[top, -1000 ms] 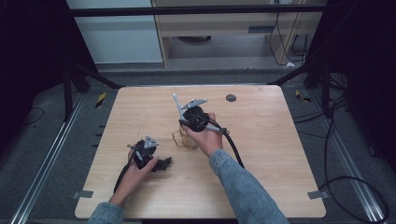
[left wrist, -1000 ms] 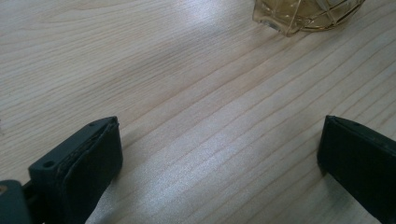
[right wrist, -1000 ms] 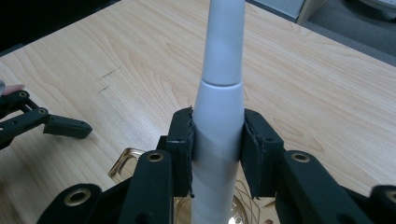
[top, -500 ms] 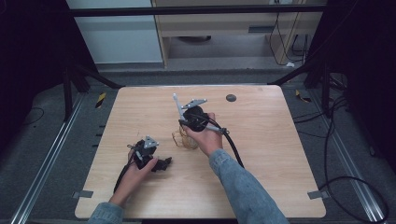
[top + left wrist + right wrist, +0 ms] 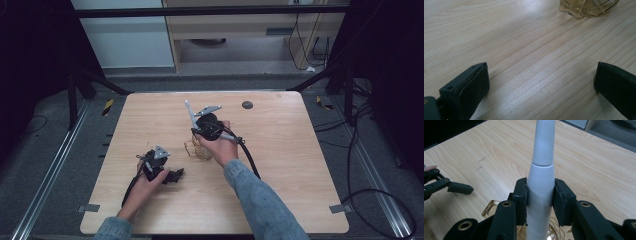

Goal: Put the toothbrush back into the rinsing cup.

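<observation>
Right gripper point(image 5: 539, 202) is clamping a white tapered handle point(image 5: 541, 180), likely an electric toothbrush body, upright above an amber glass cup point(image 5: 197, 149) near the middle of the table point(image 5: 300, 190). Left gripper point(image 5: 541, 85) is resting jaws wide apart, holding nothing, toward the front-left corner, the cup just ahead of it.

Risks: the handle is smooth and tapering, so it's liable to be slipping through the pads or tilting; a skewed lowering is likely knocking the cup over, since nothing is steadying it.

No brand or writing is showing legibly.
</observation>
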The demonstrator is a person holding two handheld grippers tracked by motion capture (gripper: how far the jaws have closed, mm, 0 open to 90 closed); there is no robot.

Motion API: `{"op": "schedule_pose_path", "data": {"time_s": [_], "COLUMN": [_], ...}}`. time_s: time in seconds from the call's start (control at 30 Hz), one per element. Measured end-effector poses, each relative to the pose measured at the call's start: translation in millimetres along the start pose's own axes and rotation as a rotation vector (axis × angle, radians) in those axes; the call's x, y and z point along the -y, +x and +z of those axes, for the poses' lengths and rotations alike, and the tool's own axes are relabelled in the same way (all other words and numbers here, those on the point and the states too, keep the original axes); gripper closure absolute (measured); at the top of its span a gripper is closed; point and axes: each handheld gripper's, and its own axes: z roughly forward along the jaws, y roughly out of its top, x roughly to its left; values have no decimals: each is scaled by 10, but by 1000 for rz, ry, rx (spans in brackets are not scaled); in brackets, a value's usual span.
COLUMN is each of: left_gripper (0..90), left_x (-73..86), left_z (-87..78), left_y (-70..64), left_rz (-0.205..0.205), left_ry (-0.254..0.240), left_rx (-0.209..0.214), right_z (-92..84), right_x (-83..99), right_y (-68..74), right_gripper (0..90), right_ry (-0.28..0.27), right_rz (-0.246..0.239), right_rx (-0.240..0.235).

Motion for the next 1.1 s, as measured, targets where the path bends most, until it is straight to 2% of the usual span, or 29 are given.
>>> {"op": "schedule_pose_path", "data": {"time_s": [1.1], "left_gripper": [0], "left_x": [0], "left_z": [0], "left_y": [-1], "left_rz": [-1], "left_ry": [0], "left_rx": [0], "right_z": [-88], "right_x": [-23], "right_y": [-17], "right_gripper": [613], "right_ry": [-7], "right_rz": [1], "right_rx": [-9]}}
